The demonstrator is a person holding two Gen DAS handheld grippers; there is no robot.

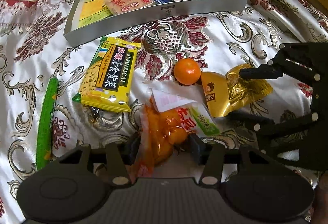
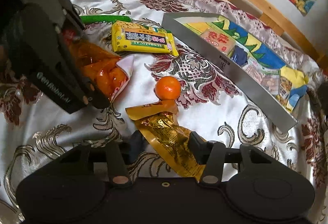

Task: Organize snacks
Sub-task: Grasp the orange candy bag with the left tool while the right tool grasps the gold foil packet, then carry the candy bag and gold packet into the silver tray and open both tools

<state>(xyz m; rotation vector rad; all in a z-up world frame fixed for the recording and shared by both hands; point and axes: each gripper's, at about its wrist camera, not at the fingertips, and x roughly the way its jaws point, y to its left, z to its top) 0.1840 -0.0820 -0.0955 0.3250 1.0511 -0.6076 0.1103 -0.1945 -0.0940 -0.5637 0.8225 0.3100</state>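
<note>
While both grippers sit low over the patterned tablecloth, the silver tray serves as the landmark for every place below.

Left gripper: its two fingers straddle the orange pouch, one on each side of its near end; whether they press it or only flank it cannot be told.

Right gripper: its fingers stand either side of the gold pouch, with the pouch lying between them; a firm clench cannot be told.

Orange pouch: on the cloth, well on the near side of the tray, partly under a white-and-green packet.

Gold pouch: near side of the tray, toward its right end, its upper end just beside the tangerine.

Tangerine: between the tray's front wall and the two pouches, on the cloth.

Yellow seaweed snack: just in front of the tray's left end.

Green stick packet: farther left of the tray, beyond the yellow snack.

Tray contents: a pink-lettered packet and several other wrapped snacks, on a colourful liner.
</note>
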